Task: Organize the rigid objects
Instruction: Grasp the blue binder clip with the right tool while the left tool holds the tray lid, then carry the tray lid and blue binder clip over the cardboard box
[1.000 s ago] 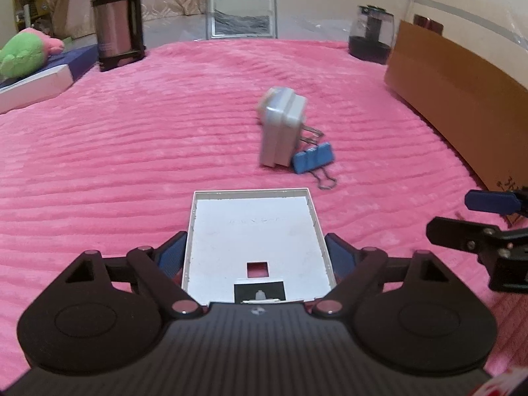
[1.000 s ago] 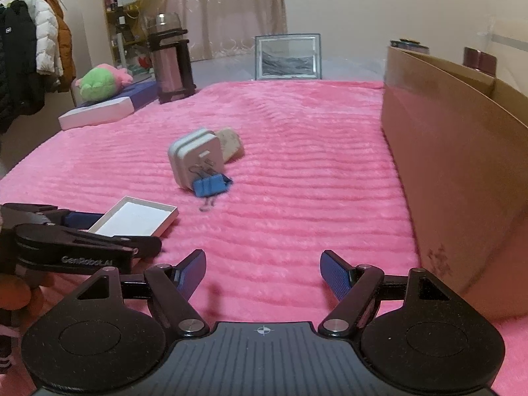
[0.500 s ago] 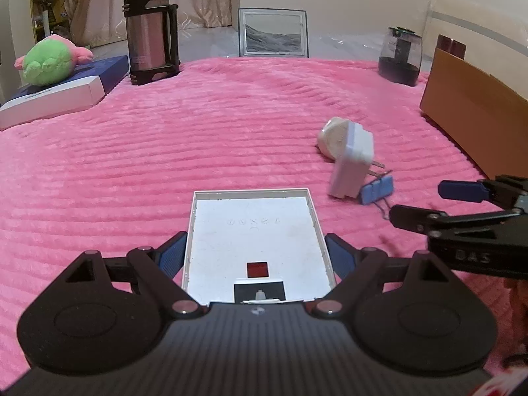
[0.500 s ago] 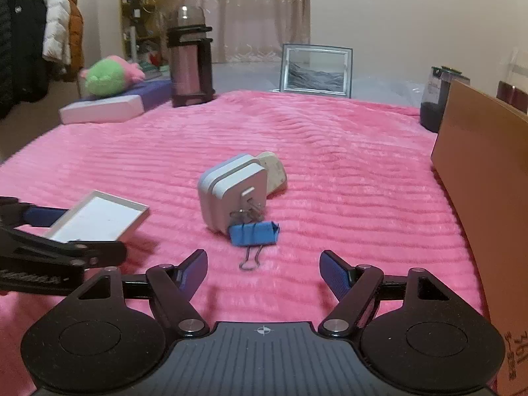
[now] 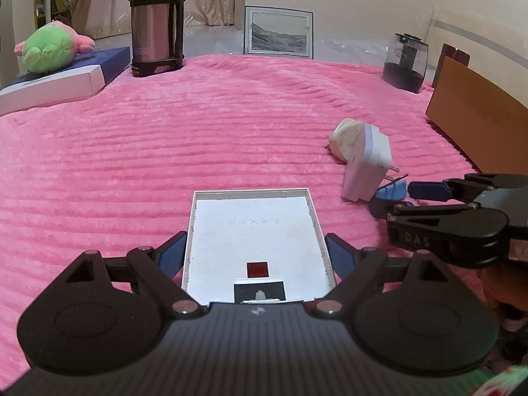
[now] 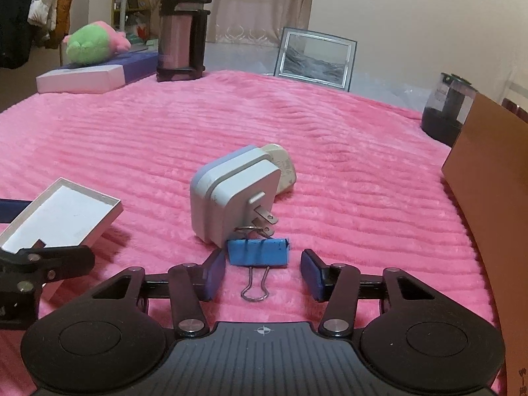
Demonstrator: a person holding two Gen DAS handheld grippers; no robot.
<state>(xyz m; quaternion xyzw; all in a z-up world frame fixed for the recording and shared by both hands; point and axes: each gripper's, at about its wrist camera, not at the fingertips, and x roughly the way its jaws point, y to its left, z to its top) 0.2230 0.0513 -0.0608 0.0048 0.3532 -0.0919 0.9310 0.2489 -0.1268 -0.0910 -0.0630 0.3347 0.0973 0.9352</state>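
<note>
My left gripper (image 5: 254,255) is shut on a white shallow box lid (image 5: 254,227), held level over the pink blanket; the lid also shows in the right wrist view (image 6: 62,214). My right gripper (image 6: 262,272) is open, its fingers either side of a blue binder clip (image 6: 259,252) lying on the blanket. The clip (image 5: 392,189) leans against the prongs of a white plug adapter (image 6: 231,201), with a cream round plug (image 6: 280,168) behind it. In the left wrist view the adapter (image 5: 364,168) sits right of the lid, and the right gripper (image 5: 409,199) reaches in from the right.
A brown cardboard box (image 6: 488,178) stands along the right side. At the far edge stand a steel thermos (image 5: 155,23), a framed picture (image 5: 279,34), a dark jar (image 5: 407,62), and a green plush toy (image 5: 49,46) on flat boxes (image 5: 56,81).
My right gripper has moved forward and down to the binder clip, which now lies between its open fingers. The left gripper still holds the lid and has turned slightly left.
</note>
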